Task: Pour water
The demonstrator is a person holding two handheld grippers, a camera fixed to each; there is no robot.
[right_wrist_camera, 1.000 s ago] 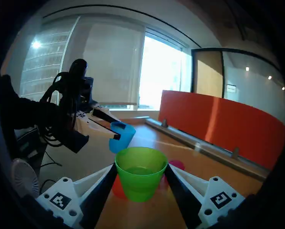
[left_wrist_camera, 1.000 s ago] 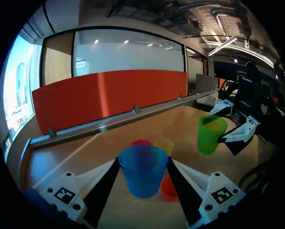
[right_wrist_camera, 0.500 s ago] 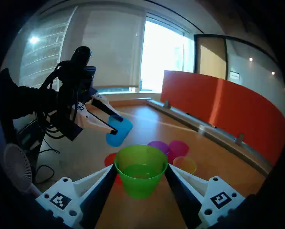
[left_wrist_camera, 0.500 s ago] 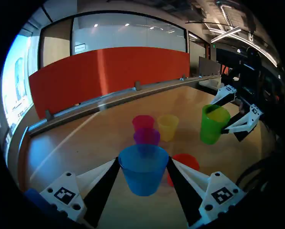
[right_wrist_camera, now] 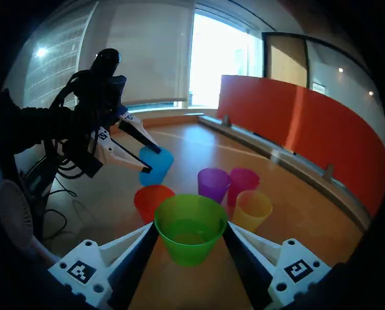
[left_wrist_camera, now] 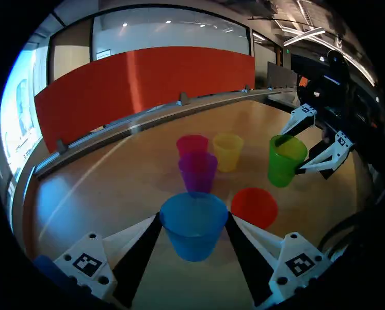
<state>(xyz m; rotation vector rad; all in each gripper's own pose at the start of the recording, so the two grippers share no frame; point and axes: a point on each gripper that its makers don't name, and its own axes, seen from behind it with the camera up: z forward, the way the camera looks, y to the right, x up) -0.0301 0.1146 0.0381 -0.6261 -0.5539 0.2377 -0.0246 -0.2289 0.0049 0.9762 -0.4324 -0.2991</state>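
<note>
The left gripper (left_wrist_camera: 193, 217) has its two fingers closed against the sides of a tapered, translucent blue plastic cup (left_wrist_camera: 193, 240), held upright, nearer the camera than the purple cup (left_wrist_camera: 197, 171). The right gripper (right_wrist_camera: 190, 226) likewise pinches a green cup (right_wrist_camera: 187, 254), upright, with a little water (right_wrist_camera: 189, 237) in its bottom. On the glossy wooden table (right_wrist_camera: 192, 150), a pink cup (right_wrist_camera: 242, 183) stands just beside the purple cup, with a yellow cup (right_wrist_camera: 252, 209) and a red cup (right_wrist_camera: 152, 201) near it.
</note>
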